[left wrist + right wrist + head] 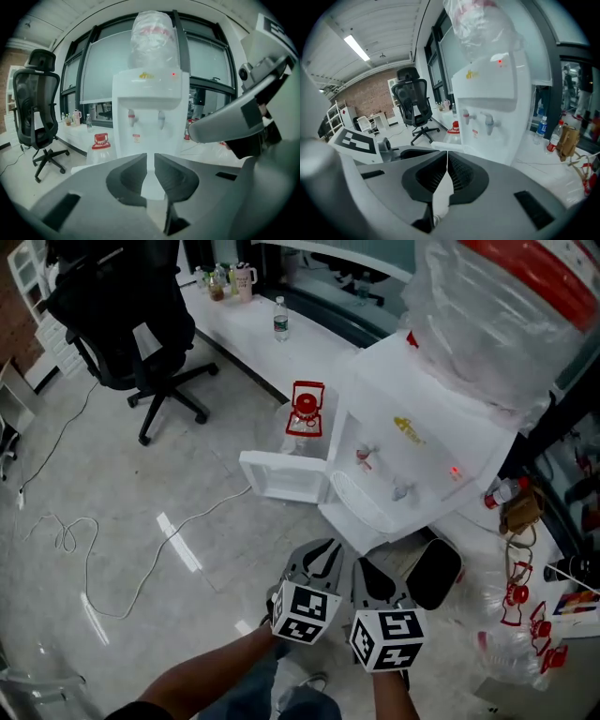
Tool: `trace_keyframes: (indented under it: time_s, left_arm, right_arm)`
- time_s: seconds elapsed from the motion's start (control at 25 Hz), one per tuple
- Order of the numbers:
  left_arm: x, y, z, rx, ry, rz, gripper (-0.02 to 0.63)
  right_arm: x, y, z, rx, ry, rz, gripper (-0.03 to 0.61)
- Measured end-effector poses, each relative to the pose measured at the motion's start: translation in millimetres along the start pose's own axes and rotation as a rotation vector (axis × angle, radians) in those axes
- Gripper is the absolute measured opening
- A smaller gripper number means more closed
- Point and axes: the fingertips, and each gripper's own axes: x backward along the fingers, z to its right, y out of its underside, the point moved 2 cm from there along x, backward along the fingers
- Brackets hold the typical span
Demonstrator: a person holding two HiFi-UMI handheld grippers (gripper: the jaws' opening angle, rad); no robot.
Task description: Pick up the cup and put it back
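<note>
- Facing the water dispenser (pixel 412 427), left gripper (pixel 326 554) and right gripper (pixel 367 570) hung side by side, equally near.
- Left jaws stood a slit apart, right jaws together, both empty.
- No cup showed clearly; presumably it lay ahead, by the dispenser.

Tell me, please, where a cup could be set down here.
Bare: the glossy grey floor between the black office chair and the white water dispenser, save a white cable; the white ledge beside the clear bottle. Crowded: right of the dispenser, a black bag and clear jugs.
</note>
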Motion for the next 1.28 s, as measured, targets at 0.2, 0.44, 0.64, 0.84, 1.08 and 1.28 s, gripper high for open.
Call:
trace_keyframes:
  time_s: [0.2,0.44,0.64,0.84,1.08,1.28]
  left_arm:
    - [78,-58,40,0.021,-0.008,0.016,0.036]
    - [166,-121,86,-0.002,-0.052,0.051,0.014]
    - [225,-156,115,0.011,-0.119,0.094,0.012]
    - [250,-179,135,0.020,-0.147,0.121,0.012]
    - [253,-188,150,0.018,-0.160,0.130,0.011]
    - [255,-201,153,0.006,-0.170,0.149,0.011]
  right_arm:
    - [79,-37,-17,-0.010,-0.003,0.055,0.021]
    - [179,-82,-41,-0.038,-0.044,0.169,0.021]
    - [241,-90,-64,-0.027,-0.091,0.215,0.021]
    - [276,-93,-71,0.021,-0.120,0.225,0.021]
    - [292,-91,-65,0.039,-0.135,0.246,0.021]
    - [298,-99,-62,0.046,-0.134,0.257,0.021]
